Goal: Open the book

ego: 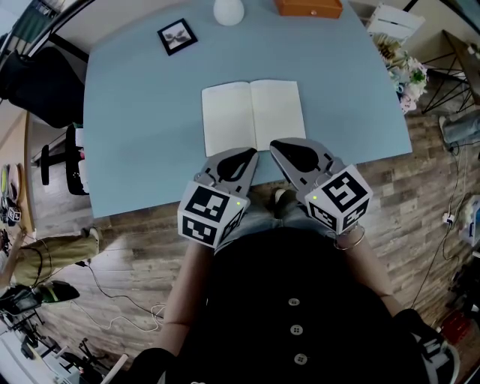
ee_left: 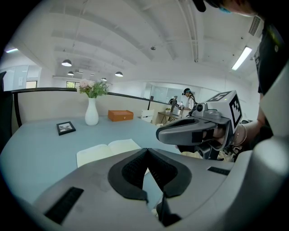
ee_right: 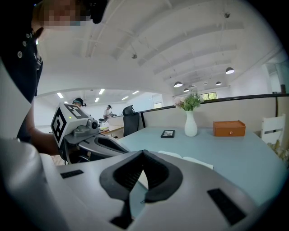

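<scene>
**Book open on the worktop, both tongs closed at its near edge**

Off the left end of the pale blue worktop (ego: 135,120) a black chair (ego: 34,82) stands on the wooden floor (ego: 142,262). On the worktop's far left part sits a small dark-rimmed picture frame (ego: 178,36). To its right, at the far edge, a white vase (ego: 229,10) stands upright with flowers (ee_left: 92,88) in it.

Nearer the person, about the middle of the worktop, the book (ego: 253,116) lies flat and spread open. Two blank pale pages face up, and the centre fold runs away from the person. It lies well apart from the frame and the vase.

The left tongs (ego: 250,154) hang over the worktop's near edge and slope down toward the near edge of the left page. Their jaws are pressed together with nothing between them. Just to the right, the right tongs (ego: 277,144) slope down the same way toward the right page's near edge, jaws likewise together and empty. The two sit side by side, close but not touching. Whether either tip rests on the paper I cannot tell.

Further right, an orange box (ego: 308,7) sits at the far edge, beside the vase. A white chair (ego: 395,21) stands past the worktop's far right corner.
</scene>
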A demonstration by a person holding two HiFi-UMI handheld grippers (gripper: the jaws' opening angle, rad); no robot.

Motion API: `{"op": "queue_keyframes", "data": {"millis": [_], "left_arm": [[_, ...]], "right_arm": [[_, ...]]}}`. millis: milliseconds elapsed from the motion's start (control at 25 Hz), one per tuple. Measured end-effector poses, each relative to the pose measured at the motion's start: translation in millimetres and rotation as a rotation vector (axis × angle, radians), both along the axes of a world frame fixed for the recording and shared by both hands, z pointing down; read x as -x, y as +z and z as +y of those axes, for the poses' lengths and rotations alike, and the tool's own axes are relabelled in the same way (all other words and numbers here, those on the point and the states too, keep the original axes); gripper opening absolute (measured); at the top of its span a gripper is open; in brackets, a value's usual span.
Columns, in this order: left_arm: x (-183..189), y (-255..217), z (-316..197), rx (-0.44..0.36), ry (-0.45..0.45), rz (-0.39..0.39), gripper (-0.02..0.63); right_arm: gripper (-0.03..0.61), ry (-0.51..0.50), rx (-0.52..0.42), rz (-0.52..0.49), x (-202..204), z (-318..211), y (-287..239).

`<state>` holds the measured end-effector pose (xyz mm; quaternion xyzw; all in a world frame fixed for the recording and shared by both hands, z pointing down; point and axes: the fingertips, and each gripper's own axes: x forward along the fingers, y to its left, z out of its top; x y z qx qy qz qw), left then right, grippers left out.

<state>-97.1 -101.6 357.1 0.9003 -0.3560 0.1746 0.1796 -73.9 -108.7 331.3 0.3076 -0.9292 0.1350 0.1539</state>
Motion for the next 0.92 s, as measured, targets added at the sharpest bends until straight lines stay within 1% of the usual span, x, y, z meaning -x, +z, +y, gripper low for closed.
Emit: {"op": "queue_keyframes", "data": {"millis": [280,920], "left_arm": [[-4.6,1.8,0.2,0.019,0.02,0.011,0.009],[0.7,6.6,-5.2,0.021,0.03,0.0,0.009]], "right_arm": [[0.002,-0.005,0.002,0.019,0.4,-1.1,1.9],[0.002,-0.002,0.021,0.025,6.0,-5.8,7.4]]}}
